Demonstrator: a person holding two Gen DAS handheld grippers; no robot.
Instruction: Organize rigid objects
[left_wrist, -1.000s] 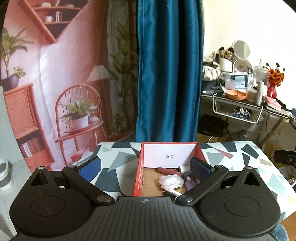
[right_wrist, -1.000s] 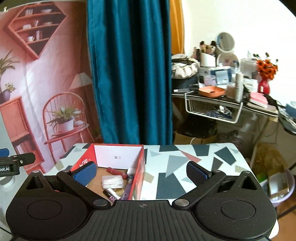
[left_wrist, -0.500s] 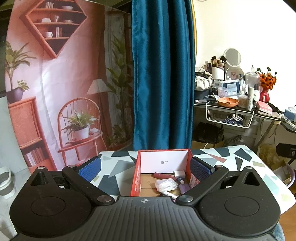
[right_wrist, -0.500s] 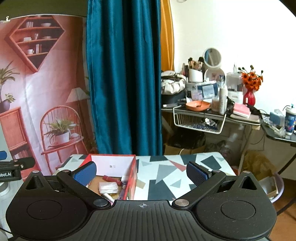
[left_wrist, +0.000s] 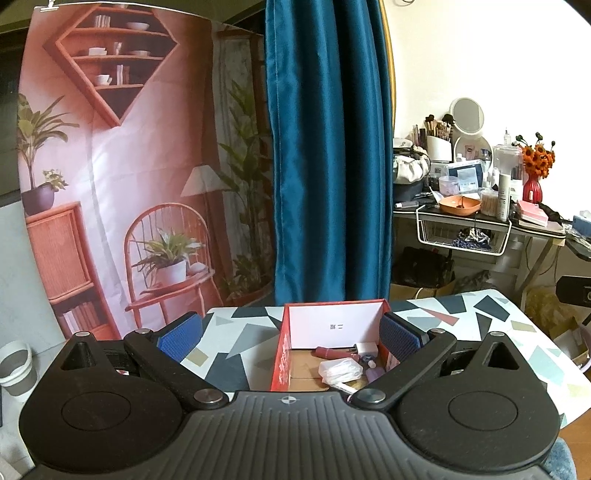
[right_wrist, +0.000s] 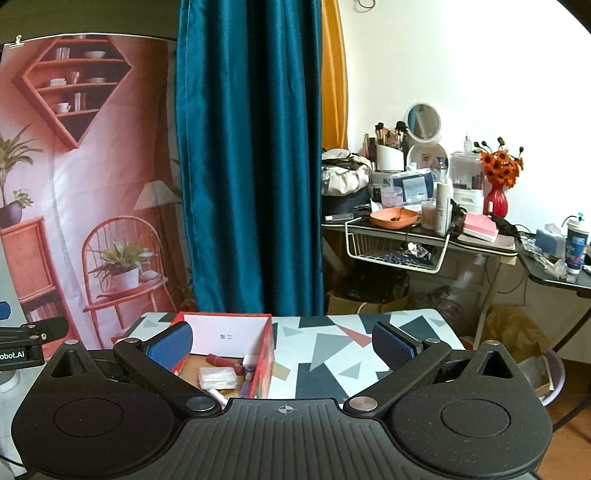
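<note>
- Red box (left_wrist: 282, 354) sits on the patterned bench (left_wrist: 236, 343), holding a white packet (left_wrist: 340, 370) and a red tube (left_wrist: 332, 352).
- Left claw (left_wrist: 290, 334) gapes wide, empty.
- Right claw (right_wrist: 282, 345) likewise, above the bench.

Matt black ribbed plastic is seen on the left gripper (left_wrist: 290, 334), whose blue pads (left_wrist: 180, 335) are finely textured. Between the jaws, a red cardboard box (left_wrist: 281, 354) with a white paper-faced wall is seen. A clear crinkled plastic packet (left_wrist: 340, 370) lies inside. Beyond hangs a blue cloth curtain (left_wrist: 325, 147), softly sheened.
</note>
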